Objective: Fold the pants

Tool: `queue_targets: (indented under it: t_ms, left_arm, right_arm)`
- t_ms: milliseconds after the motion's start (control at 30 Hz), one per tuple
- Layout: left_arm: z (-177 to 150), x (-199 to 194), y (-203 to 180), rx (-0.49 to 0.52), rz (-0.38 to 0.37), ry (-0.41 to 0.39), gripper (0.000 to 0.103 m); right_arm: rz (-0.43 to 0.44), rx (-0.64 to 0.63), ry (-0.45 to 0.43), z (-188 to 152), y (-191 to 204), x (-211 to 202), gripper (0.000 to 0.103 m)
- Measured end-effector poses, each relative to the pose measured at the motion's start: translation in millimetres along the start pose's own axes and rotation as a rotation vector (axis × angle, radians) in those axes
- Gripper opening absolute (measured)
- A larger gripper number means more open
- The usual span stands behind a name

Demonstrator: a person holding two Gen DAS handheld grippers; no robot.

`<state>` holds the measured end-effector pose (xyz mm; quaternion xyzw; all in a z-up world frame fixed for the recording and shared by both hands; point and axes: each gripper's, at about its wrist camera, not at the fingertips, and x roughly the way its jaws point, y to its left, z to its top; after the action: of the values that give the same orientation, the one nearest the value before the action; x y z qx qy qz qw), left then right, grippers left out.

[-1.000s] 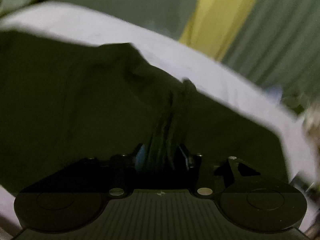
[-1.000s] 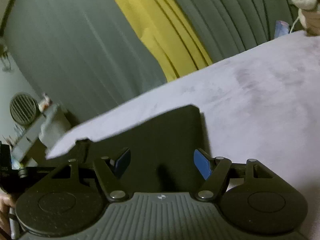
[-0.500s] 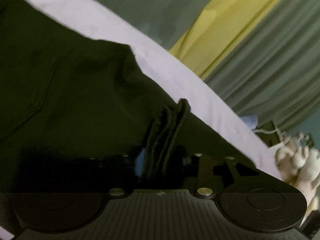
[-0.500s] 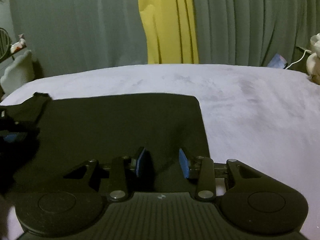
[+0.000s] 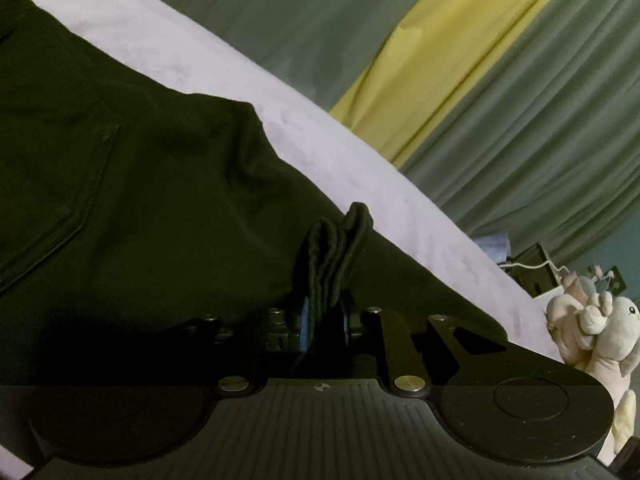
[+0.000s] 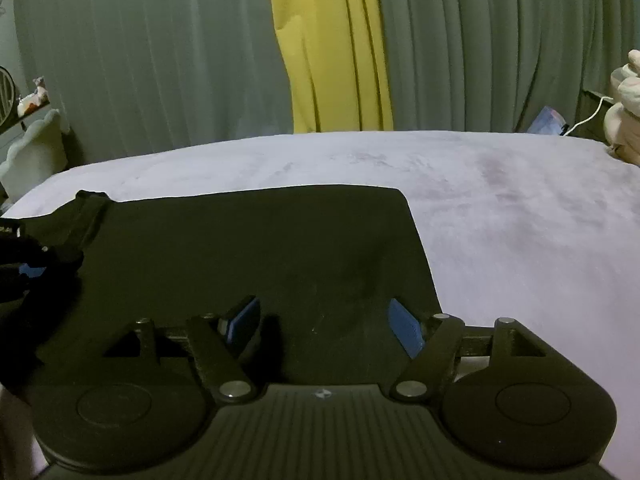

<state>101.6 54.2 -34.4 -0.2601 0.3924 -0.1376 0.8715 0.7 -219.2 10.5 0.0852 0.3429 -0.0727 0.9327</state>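
Dark pants (image 5: pixel 140 200) lie flat on a pale lilac bed (image 5: pixel 360 168). My left gripper (image 5: pixel 324 320) is closing on a bunched, pleated edge of the pants (image 5: pixel 336 248), with the blue pads pressing the fabric from both sides. In the right wrist view the pants (image 6: pixel 260 248) form a dark rectangle with a straight right edge. My right gripper (image 6: pixel 326 320) hovers low over their near right part. Its jaws are opening wide and hold nothing, with the cloth flat below them. The left gripper (image 6: pixel 28 270) shows at the pants' left end.
Grey-green curtains (image 6: pixel 140 60) and a yellow curtain (image 6: pixel 332 60) hang behind the bed (image 6: pixel 520 220). Plush toys (image 5: pixel 592 328) sit off the bed's right end beside a blue object (image 6: pixel 548 118) and a white cable. A pale cushion (image 6: pixel 36 148) stands at the left.
The left jaws have drawn tighter on the bunched fabric. The right gripper rolled level and shifted over the pants; its jaws narrowed, then spread wide again.
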Motion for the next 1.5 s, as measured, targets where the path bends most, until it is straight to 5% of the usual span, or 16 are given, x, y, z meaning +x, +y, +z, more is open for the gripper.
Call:
queue_targets:
  t_ms: [1000, 1033, 1133, 1200, 1267, 1367, 1433, 1500]
  left_arm:
    - [1.1, -26.3, 2.0, -0.014, 0.024, -0.123, 0.012]
    - [1.3, -29.4, 1.9, -0.010, 0.038, -0.145, 0.001]
    - [7.6, -49.4, 14.5, -0.051, 0.130, -0.276, 0.002]
    - [12.4, -55.2, 31.9, -0.148, 0.143, -0.281, 0.011]
    - [13.6, -56.5, 47.4, -0.231, 0.141, -0.248, 0.054]
    - [12.5, -55.5, 46.7, -0.227, 0.051, -0.199, 0.065]
    - [8.3, -48.4, 31.9, -0.148, 0.013, -0.151, 0.083]
    - [2.3, -35.2, 17.5, -0.071, 0.005, -0.087, 0.086]
  right_arm:
    - [0.000, 0.026, -0.035, -7.9, -3.2, -4.6, 0.085]
    - [0.000, 0.024, -0.037, -7.6, -2.8, -4.8, 0.085]
    - [0.016, 0.010, -0.051, -7.2, 0.6, -7.8, 0.085]
    - [0.020, 0.005, -0.044, -8.4, 2.3, -6.2, 0.086]
    - [0.017, 0.000, -0.033, -11.0, 3.9, -3.1, 0.087]
    - [0.010, -0.021, -0.035, -11.3, 9.5, -2.6, 0.087]
    - [0.022, -0.011, -0.037, -11.6, 10.6, -3.4, 0.088]
    - [0.025, -0.010, -0.040, -12.2, 10.0, -4.2, 0.088]
